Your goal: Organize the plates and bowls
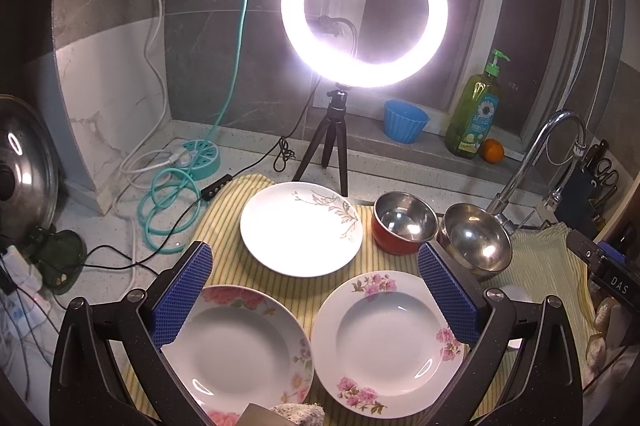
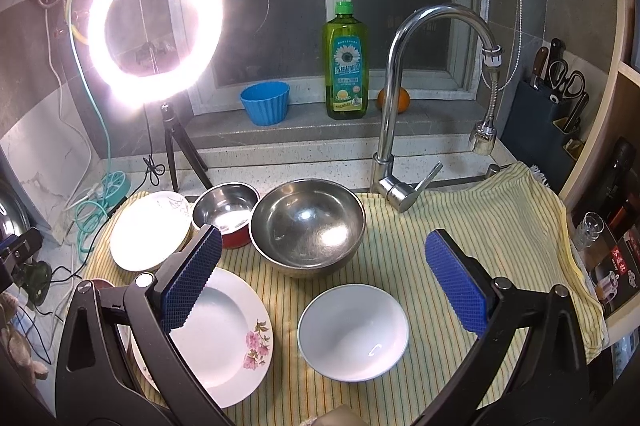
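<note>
Left hand-held gripper (image 1: 316,290) wide, 2 pink-flowered plates (image 1: 386,340) — glossy

Left hand-held gripper (image 1: 316,290) of black plastic with blue textured pads (image 1: 184,290): spread wide, nothing between the fingers, tilted downward. Right hand-held gripper (image 2: 324,282), same black frame and blue textured pads (image 2: 456,282): likewise spread wide and empty, angled downward, also glimpsed as a black block at the left view's right edge.
</note>
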Available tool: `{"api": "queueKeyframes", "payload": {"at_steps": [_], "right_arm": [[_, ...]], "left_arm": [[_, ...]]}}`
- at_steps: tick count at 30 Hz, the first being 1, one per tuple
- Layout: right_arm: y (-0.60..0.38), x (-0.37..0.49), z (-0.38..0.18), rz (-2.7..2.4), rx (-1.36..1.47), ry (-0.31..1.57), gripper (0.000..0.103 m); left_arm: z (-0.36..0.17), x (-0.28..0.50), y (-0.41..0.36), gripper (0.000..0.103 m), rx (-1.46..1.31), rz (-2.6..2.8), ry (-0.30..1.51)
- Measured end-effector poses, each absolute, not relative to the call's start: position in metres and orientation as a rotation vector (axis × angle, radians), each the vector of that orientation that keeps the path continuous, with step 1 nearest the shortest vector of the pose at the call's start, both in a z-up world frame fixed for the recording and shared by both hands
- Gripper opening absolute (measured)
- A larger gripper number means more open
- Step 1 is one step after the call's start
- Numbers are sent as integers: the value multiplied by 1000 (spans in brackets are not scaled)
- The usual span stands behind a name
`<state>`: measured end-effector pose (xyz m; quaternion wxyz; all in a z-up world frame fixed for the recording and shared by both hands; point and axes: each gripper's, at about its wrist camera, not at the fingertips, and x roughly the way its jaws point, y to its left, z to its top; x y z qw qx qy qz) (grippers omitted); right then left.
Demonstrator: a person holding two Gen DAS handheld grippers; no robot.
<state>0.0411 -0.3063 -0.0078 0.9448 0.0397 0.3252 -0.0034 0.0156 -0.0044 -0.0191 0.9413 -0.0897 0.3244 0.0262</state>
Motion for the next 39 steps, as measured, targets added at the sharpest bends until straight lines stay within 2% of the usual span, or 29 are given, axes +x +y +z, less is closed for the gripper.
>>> {"api": "queueKeyframes", "payload": {"at_steps": [15, 19, 22, 25, 27, 29, 31, 33, 36, 39], "right_arm": [[-313, 51, -41, 37, 123, 834, 103], [-316, 47, -51, 67, 158, 870, 103], [-319, 44, -60, 97, 192, 897, 102], [-320, 40, -69, 128, 214, 927, 95], [-319, 38, -76, 143, 220, 949, 90], [-318, 36, -84, 170, 238, 979, 86], [-317, 34, -93, 201, 265, 1019, 79], [-315, 32, -102, 219, 284, 1051, 69], [-311, 29, -116, 258, 306, 1099, 60], [-304, 27, -124, 295, 309, 1126, 53]], "left_arm": [[-43, 26, -5, 102, -144, 8, 776], [-54, 30, -1, 99, -155, -22, 822], [-64, 33, 2, 92, -165, -43, 855], [-74, 36, 8, 89, -187, -57, 895], [-82, 38, 12, 79, -208, -73, 925], [-89, 39, 14, 74, -230, -97, 952], [-95, 41, 14, 68, -239, -119, 977], [-101, 45, 13, 54, -229, -141, 998], [-109, 52, 11, 45, -223, -169, 1026], [-114, 59, 9, 42, -231, -205, 1050]]}}
